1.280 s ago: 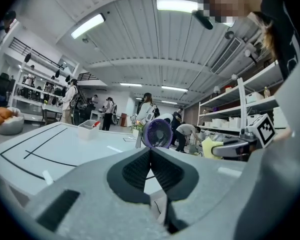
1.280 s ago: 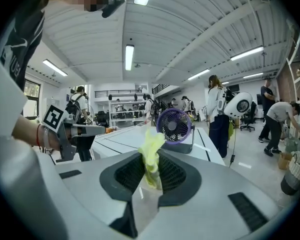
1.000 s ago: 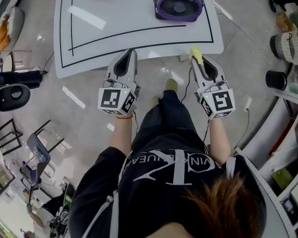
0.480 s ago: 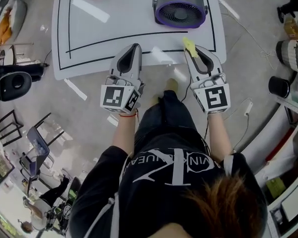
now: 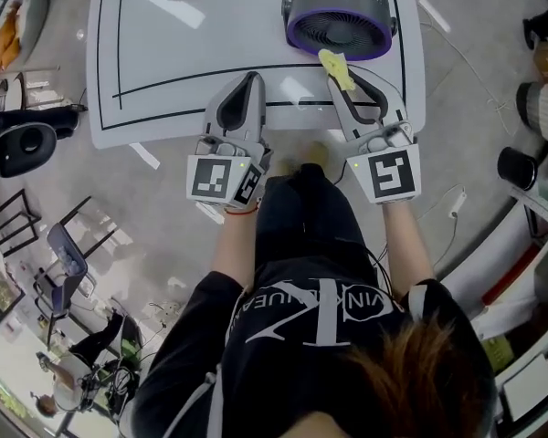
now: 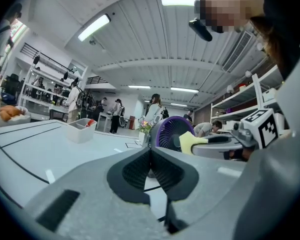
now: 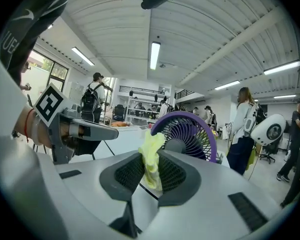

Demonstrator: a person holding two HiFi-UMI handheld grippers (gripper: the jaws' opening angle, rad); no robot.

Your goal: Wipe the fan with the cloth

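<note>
Person: standing at the near edge of the table in a black printed T-shirt (image 5: 301,318), both forearms stretched forward, one tool in each hand.

Left gripper: the grey left gripper (image 5: 252,78) carries a marker cube and reaches over the table's near edge. Its jaws are clenched together with nothing between them (image 6: 150,151).

Right gripper: the grey right gripper (image 5: 334,73) is level with the left one and well apart from it, angled in toward the fan. Its jaws are grasping the cloth (image 7: 149,170).

Cloth: the small crumpled yellow cloth (image 5: 336,66) is pinched at its middle, and a tuft stands up out of the jaw tips (image 7: 151,156). That tuft sits right at the fan's near rim; I cannot tell whether it touches.

Table: a white tabletop with black border lines (image 5: 210,26).

Fan: the round grey fan with a purple ring (image 5: 341,15) lies flat on the table's far right part, grille up, directly beyond the right gripper (image 7: 190,134).

Bin: a small pale grey open bin (image 6: 81,130) sits at the far left part of the table, well apart from the fan.

Room: people stand among shelves and desks beyond the table.
</note>
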